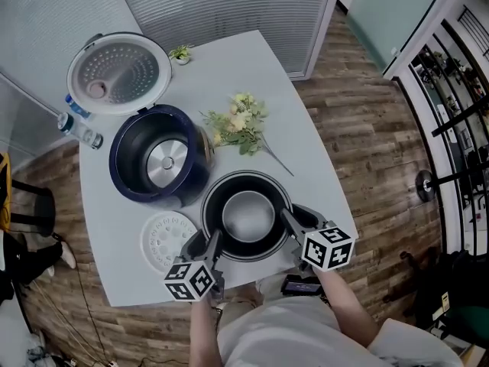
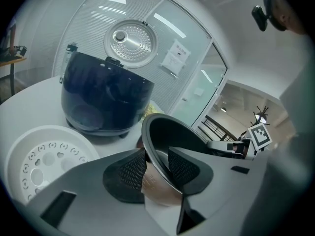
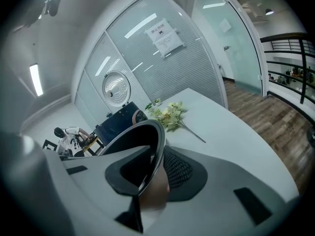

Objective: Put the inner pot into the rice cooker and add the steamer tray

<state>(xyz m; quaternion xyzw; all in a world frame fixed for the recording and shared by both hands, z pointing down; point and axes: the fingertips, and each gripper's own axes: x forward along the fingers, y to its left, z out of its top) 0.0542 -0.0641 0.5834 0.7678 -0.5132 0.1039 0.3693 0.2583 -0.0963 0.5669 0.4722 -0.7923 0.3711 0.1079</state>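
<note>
The dark inner pot (image 1: 248, 216) stands on the white table (image 1: 252, 67) near its front edge, with a pale metal bottom showing inside. My left gripper (image 1: 216, 241) is shut on the pot's left rim; in the left gripper view its pads (image 2: 134, 170) press both sides of the pot wall (image 2: 172, 132). My right gripper (image 1: 287, 219) is shut on the right rim, with the wall (image 3: 147, 141) clamped between its pads (image 3: 178, 170). The dark blue rice cooker (image 1: 159, 163) stands open behind and to the left. The white steamer tray (image 1: 166, 240) lies flat left of the pot.
The cooker's lid (image 1: 118, 73) is swung up toward the back. A bunch of artificial flowers (image 1: 238, 125) lies just behind the pot, right of the cooker. A water bottle (image 1: 76, 125) lies at the table's left edge and a small plant (image 1: 181, 53) stands at the back.
</note>
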